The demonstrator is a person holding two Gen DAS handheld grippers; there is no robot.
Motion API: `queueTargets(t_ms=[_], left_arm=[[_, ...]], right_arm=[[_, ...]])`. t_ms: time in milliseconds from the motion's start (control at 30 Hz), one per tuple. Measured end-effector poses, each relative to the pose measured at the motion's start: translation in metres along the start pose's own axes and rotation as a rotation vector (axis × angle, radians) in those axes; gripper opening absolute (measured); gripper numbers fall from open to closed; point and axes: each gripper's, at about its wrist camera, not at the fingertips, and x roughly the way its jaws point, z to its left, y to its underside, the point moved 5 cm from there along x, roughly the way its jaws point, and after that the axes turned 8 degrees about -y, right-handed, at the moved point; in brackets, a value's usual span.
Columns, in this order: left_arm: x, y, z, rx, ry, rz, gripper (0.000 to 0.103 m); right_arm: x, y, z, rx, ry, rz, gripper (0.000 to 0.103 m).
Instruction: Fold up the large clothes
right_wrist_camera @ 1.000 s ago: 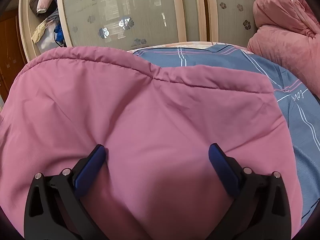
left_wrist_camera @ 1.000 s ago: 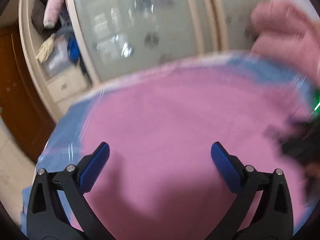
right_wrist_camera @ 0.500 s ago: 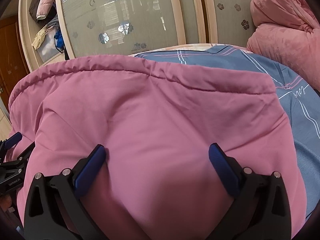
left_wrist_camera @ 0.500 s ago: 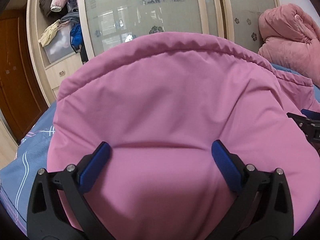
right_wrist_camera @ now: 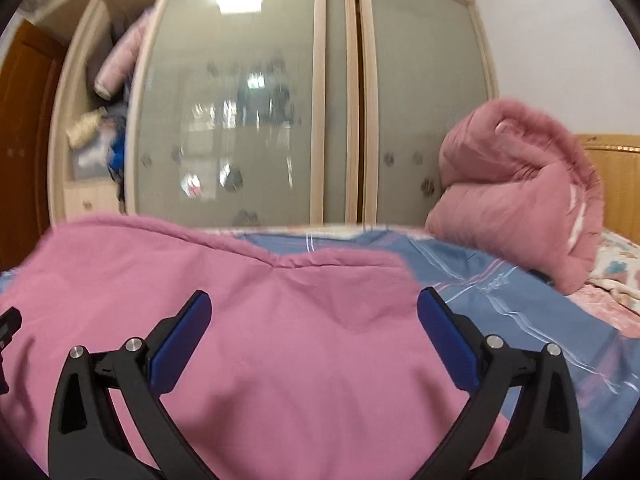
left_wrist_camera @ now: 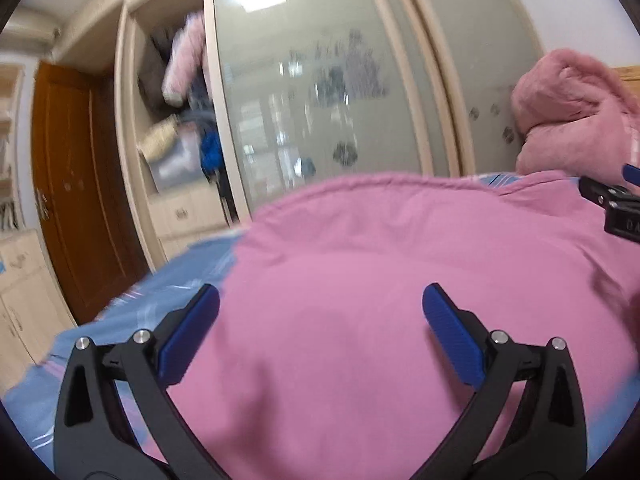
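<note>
A large pink garment point(left_wrist_camera: 380, 272) lies spread on a bed with a blue striped sheet point(left_wrist_camera: 176, 272). My left gripper point(left_wrist_camera: 320, 320) hovers open over its left part, blue pads wide apart with nothing between them. In the right wrist view the same pink garment point(right_wrist_camera: 240, 320) fills the foreground, its far seamed edge puckered in the middle. My right gripper point(right_wrist_camera: 314, 320) stands open above its right part. Each gripper's black tip shows at the edge of the other's view. The near part of the garment is hidden under the grippers.
A folded pink quilt point(right_wrist_camera: 520, 208) sits on the bed at the right, by a wooden headboard point(right_wrist_camera: 612, 184). A wardrobe with frosted sliding doors point(right_wrist_camera: 248, 120) stands behind the bed, its left bay open with clothes inside. A brown wooden door point(left_wrist_camera: 76, 184) is at far left.
Both cameras have tilted upward and pulled back, so more of the wardrobe and ceiling shows. The pink garment sits lower in both views. Both grippers stay open.
</note>
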Motion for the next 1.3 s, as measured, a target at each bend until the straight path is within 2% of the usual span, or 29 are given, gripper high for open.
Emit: queueTargets(t_ms=[33,100,133,167,233,267,333,367,467,533,633,733,767,933,1200,1300], left_arm=[[-0.024,0.004,0.006,0.012,-0.012,-0.024,0.101],[-0.073,0.005,0.014,0.023,0.02,-0.095,0.101],[-0.087,0.0,0.014,0.046,0.031,-0.092,0.101],[-0.1,-0.006,0.012,0.076,0.031,-0.086,0.101],[-0.132,-0.017,0.017,0.08,-0.011,-0.063,0.101],[-0.151,-0.019,0.023,0.023,-0.012,-0.029,0.101],[-0.172,-0.013,0.032,-0.086,0.037,0.057,0.101],[-0.183,-0.004,0.036,-0.157,0.071,0.136,0.101],[-0.205,0.017,0.039,-0.225,0.101,0.287,0.101],[-0.219,0.021,0.039,-0.217,0.095,0.303,0.101],[-0.243,0.02,0.039,-0.196,0.096,0.286,0.101],[-0.254,0.017,0.038,-0.16,0.091,0.274,0.101],[-0.257,0.017,0.038,-0.149,0.083,0.277,0.101],[-0.26,0.017,0.045,-0.158,0.066,0.318,0.101],[-0.252,0.022,0.051,-0.16,0.031,0.391,0.101],[-0.252,0.019,0.055,-0.166,0.033,0.38,0.101]], right_arm=[[-0.026,0.007,-0.001,0.017,-0.033,0.011,0.102],[-0.067,0.021,-0.003,0.041,-0.091,0.052,0.102],[-0.085,0.027,-0.001,0.045,-0.14,0.098,0.102],[-0.094,0.03,0.001,0.059,-0.166,0.181,0.102],[-0.109,0.03,0.007,0.097,-0.199,0.311,0.102],[-0.122,0.028,0.007,0.121,-0.205,0.326,0.102],[-0.147,0.027,0.007,0.113,-0.17,0.313,0.102],[-0.163,0.027,0.007,0.088,-0.129,0.311,0.102],[-0.193,0.023,0.008,0.056,-0.08,0.319,0.102],[-0.213,0.023,0.011,0.043,-0.06,0.301,0.102],[-0.237,0.025,0.009,0.049,-0.056,0.299,0.102],[-0.248,0.03,0.01,0.038,-0.032,0.342,0.102],[-0.25,0.03,0.009,0.061,-0.052,0.357,0.102],[-0.27,0.016,0.003,0.074,-0.04,0.293,0.102],[-0.275,0.013,0.007,0.07,-0.045,0.287,0.102],[-0.274,0.015,0.009,0.073,-0.056,0.302,0.102]])
